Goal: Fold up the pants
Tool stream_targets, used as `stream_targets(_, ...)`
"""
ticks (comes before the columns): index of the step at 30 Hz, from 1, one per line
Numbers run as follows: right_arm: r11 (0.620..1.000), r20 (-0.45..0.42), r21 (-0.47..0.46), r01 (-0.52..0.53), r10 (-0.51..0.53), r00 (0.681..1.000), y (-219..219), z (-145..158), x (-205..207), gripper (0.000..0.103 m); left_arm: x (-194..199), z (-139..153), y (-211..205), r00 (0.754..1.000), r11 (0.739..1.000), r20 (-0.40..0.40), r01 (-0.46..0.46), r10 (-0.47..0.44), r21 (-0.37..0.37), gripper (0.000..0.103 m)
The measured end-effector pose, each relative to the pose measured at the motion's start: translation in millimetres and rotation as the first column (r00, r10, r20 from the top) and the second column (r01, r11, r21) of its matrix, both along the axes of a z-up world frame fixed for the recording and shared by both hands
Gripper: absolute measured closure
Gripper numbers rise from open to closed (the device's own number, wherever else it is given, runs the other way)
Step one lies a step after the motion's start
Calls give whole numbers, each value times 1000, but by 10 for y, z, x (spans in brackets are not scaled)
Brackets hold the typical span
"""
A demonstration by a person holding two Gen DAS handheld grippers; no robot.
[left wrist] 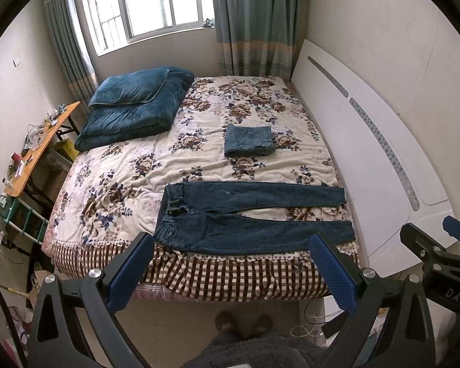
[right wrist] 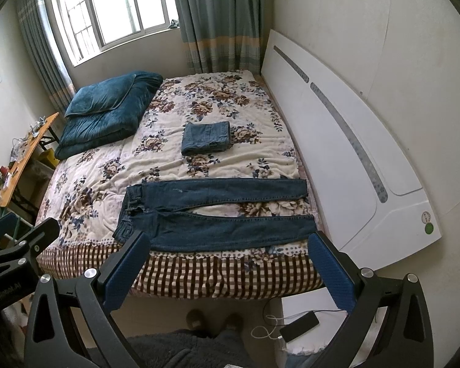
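Both hand-held grippers hang released above the bed's near edge, holding nothing: left hand-held gripper (left wrist: 230,263), right hand-held gripper (right wrist: 228,262), jaws spread wide. Dark jeans (left wrist: 245,214) lie flat on the floral bed (left wrist: 122,184) close to that edge, waistband to the left, legs running right and slightly parted. Denim looks soft, fairly heavy, not slippery; should drape and hold a crease. Best grips likely waistband corner and leg hem. Folded jeans (left wrist: 249,141) sit further back, well apart.
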State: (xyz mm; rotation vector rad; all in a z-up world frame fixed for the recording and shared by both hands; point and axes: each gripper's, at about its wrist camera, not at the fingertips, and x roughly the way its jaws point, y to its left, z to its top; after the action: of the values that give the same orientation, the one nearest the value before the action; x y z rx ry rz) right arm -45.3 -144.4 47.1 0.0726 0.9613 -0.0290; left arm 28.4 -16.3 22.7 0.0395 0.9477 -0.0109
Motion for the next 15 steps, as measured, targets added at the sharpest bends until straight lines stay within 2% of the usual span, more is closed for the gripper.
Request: stream_targets(15, 1000, 1, 6, 0, 0, 1000, 0, -6, 41, 0, 68, 3, -52, 1000, 1000, -5, -2, 2, -3, 0)
